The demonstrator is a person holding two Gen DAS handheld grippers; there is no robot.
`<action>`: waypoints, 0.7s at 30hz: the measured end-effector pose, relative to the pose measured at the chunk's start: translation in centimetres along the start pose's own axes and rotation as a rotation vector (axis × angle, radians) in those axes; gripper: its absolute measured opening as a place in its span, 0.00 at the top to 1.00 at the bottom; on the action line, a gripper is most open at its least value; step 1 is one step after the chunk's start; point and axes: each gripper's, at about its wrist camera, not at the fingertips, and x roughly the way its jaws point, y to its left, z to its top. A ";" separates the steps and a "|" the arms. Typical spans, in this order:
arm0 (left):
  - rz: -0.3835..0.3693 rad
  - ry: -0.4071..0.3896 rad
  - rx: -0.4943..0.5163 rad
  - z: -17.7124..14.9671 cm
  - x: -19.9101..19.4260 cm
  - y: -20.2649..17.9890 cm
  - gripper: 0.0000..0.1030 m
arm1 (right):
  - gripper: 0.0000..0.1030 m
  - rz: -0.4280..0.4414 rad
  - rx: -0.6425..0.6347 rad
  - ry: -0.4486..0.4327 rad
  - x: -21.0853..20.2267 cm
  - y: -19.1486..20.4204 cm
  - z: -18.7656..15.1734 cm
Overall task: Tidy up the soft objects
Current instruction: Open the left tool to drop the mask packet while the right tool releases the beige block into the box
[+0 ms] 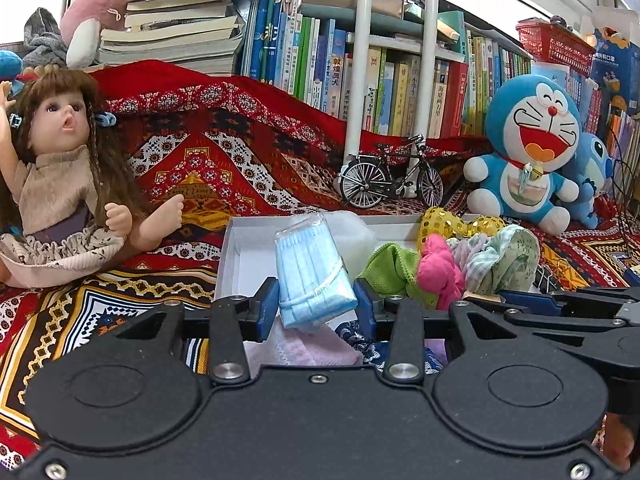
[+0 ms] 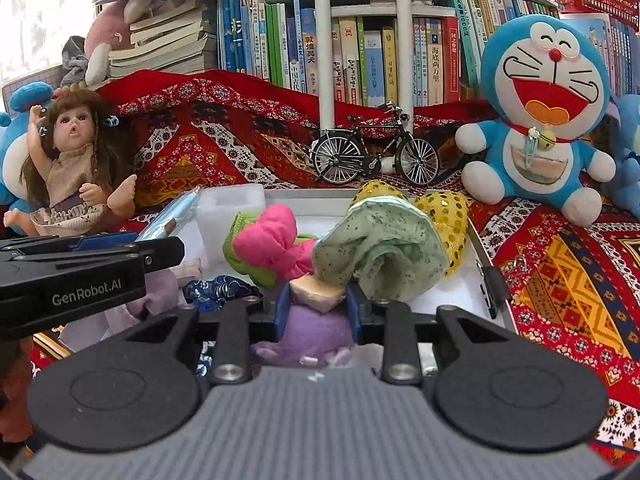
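Left hand-held gripper (image 1: 316, 304) is clamped on a blue mask pack (image 1: 310, 276); right hand-held gripper (image 2: 316, 304) pinches a tan-and-purple soft piece (image 2: 316, 312). Both hover over the white tray (image 1: 228, 256). Beyond them, pink cloth (image 2: 272, 244), green cloth (image 2: 380, 252) already inside. Sorting seems mid-way.

A pale blue mask pack (image 1: 310, 276), pink cloth (image 2: 272, 246) and speckled green cloth (image 2: 380, 248) over red patterned fabric (image 1: 224, 140).

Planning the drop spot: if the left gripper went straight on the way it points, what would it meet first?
Probably the white tray floor, bare ahead of the left gripper, which holds a pack of blue face masks. A clear plastic bag lies just beyond; depth is uncertain.
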 end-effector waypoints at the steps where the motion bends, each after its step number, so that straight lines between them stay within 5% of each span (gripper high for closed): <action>1: 0.001 0.002 0.000 -0.1 0.1 0.0 0.62 | 0.66 0.000 0.002 0.001 0.0 -0.1 0.0; 21: 0.006 0.033 0.006 -0.5 1.1 -0.1 0.62 | 0.63 -0.012 0.014 0.009 0.8 -0.4 -0.1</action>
